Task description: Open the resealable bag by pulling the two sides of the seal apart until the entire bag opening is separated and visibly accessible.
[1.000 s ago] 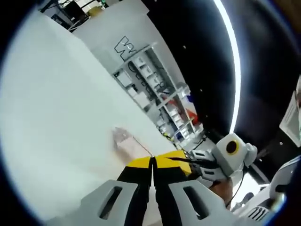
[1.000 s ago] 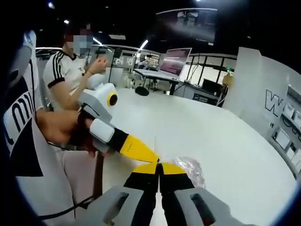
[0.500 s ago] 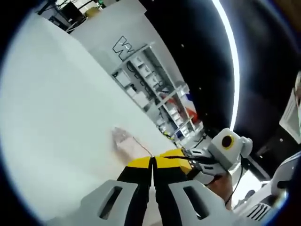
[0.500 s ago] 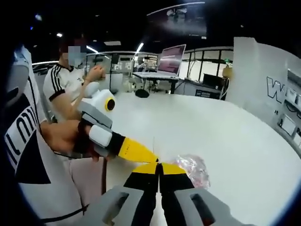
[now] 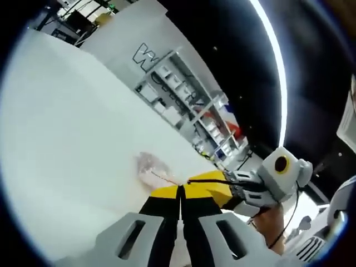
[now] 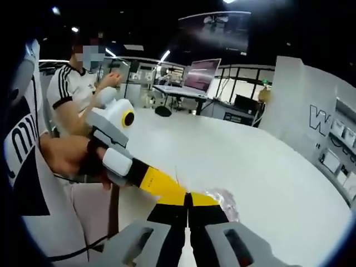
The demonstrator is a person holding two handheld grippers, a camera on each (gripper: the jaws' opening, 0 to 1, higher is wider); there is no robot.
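Pinching crinkly clear resealable bag (image 6: 224, 198) over smooth white table (image 6: 267, 167): yellow-tipped left claw (image 5: 179, 191), right claw (image 6: 188, 198), both clamped.

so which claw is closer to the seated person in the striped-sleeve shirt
Left, probably. The left claw reaches in from the seated person's side; the right claw sits farther over, their tips meeting at the bag.
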